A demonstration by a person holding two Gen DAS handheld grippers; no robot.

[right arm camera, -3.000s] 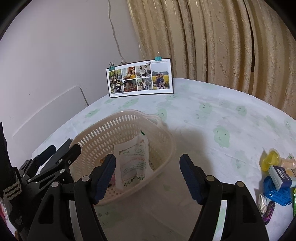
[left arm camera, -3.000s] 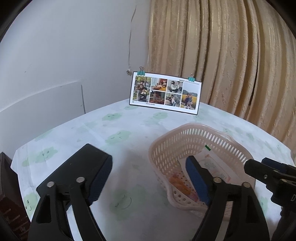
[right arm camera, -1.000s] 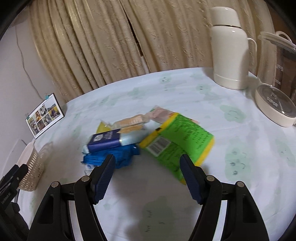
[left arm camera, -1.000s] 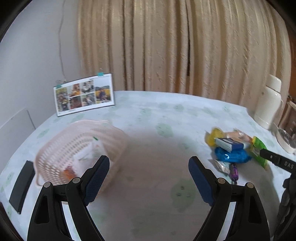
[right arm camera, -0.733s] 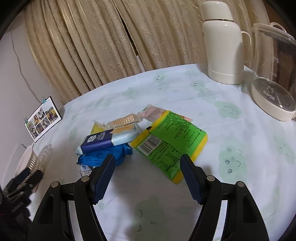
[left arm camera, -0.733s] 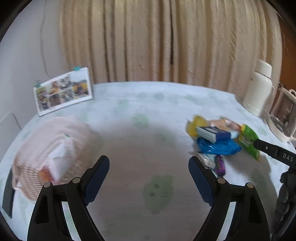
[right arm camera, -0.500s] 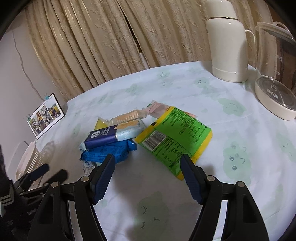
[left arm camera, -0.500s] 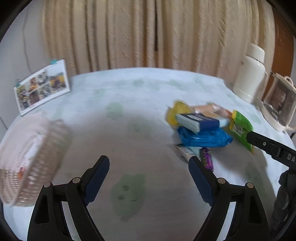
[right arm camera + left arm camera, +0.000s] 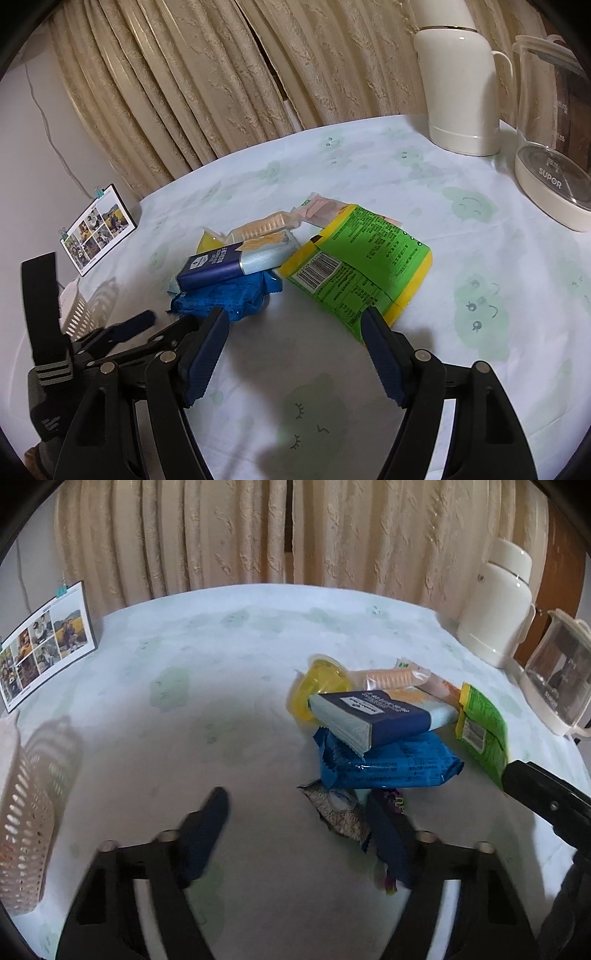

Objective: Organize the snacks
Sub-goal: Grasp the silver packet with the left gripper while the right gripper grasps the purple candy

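A pile of snacks lies on the tablecloth: a blue packet (image 9: 388,766) with a navy box (image 9: 369,716) on top, a yellow jelly cup (image 9: 319,686), a biscuit pack (image 9: 391,677) and a green bag (image 9: 480,727). A small patterned sachet (image 9: 338,808) and a purple wrapper (image 9: 395,799) lie at the pile's near edge. My left gripper (image 9: 299,834) is open and motion-blurred, its right finger beside the purple wrapper. My right gripper (image 9: 295,336) is open and empty, just short of the blue packet (image 9: 225,299) and green bag (image 9: 362,266). The pink basket (image 9: 22,812) stands far left.
A cream thermos (image 9: 461,92) and a glass kettle (image 9: 554,155) stand at the back right. A photo card (image 9: 98,230) leans on the wall at the left. Curtains hang behind the table. Bare cloth lies between basket and pile.
Both grippers have swung from the basket over to the snack pile. In the last half second the left gripper came lower and closer, reaching the small wrappers, jaws slightly narrower.
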